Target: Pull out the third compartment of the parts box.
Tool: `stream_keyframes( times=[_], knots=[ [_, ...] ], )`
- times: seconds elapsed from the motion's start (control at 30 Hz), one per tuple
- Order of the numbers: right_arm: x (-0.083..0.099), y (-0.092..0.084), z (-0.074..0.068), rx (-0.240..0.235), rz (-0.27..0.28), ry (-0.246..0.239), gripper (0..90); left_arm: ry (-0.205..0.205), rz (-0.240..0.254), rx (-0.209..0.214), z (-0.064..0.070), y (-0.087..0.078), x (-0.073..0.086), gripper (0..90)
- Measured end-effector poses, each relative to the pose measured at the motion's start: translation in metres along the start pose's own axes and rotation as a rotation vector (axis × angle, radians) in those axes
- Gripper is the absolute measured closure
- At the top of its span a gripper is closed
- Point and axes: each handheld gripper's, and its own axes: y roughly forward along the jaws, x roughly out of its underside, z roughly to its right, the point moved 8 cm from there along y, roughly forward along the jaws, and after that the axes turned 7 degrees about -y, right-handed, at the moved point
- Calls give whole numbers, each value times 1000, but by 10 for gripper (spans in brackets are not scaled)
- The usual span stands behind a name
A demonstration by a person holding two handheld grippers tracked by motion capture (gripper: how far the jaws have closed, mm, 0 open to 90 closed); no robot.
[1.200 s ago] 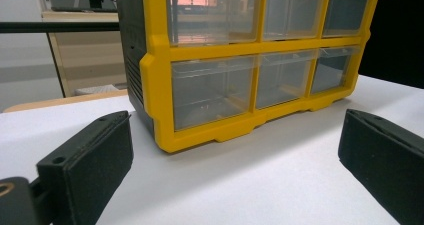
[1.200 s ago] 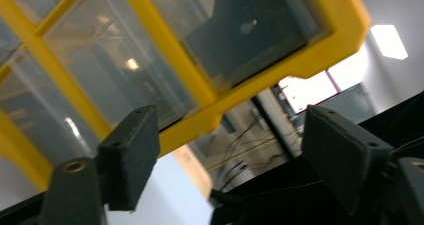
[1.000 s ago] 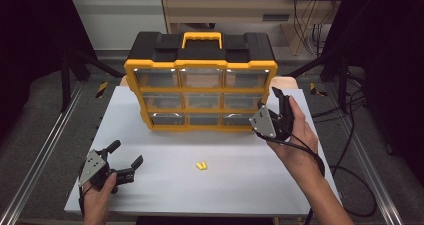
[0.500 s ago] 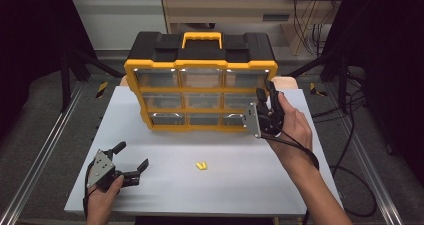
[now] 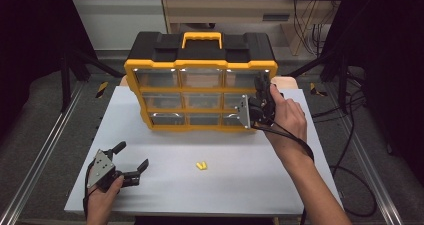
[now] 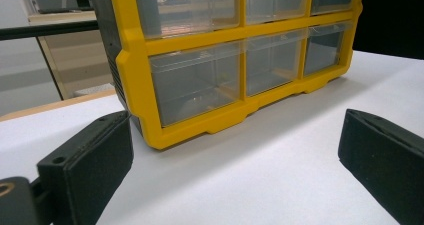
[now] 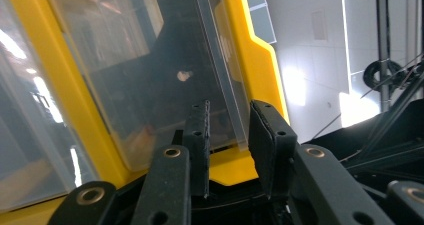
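White tabletop (image 5: 240,185) stretches from the near edge to a black-and-yellow drawer organizer (image 5: 200,65) standing upright at the far side. Nearest the person, the left gripper (image 5: 131,160) rests low over the table's near left corner, its jaws spread wide with nothing between them; in the left gripper view the organizer's lower left corner (image 6: 150,120) sits ahead of and between those jaws, well apart from them. A small yellow piece (image 5: 201,165) lies on the bare table off to the side of the left jaws, near but not touching. Farther in, the right gripper (image 5: 261,87) is up against the organizer's right column of clear drawers. Its jaws have just been closing, and in the right gripper view (image 7: 229,145) the raised lip (image 7: 220,70) of a clear drawer front stands in the narrow gap between the pads; whether they already press on it I cannot tell.
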Motion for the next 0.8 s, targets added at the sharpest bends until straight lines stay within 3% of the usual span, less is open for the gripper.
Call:
stream_keyframes(
  times=[0.4, 0.8],
  knots=[
    [2, 6, 1, 15, -17, -51, 745, 10, -9, 6, 2, 0, 1, 10],
    [1, 9, -2, 85, -15, -138, 787, 10, -9, 4, 2, 0, 0, 16]
  ],
)
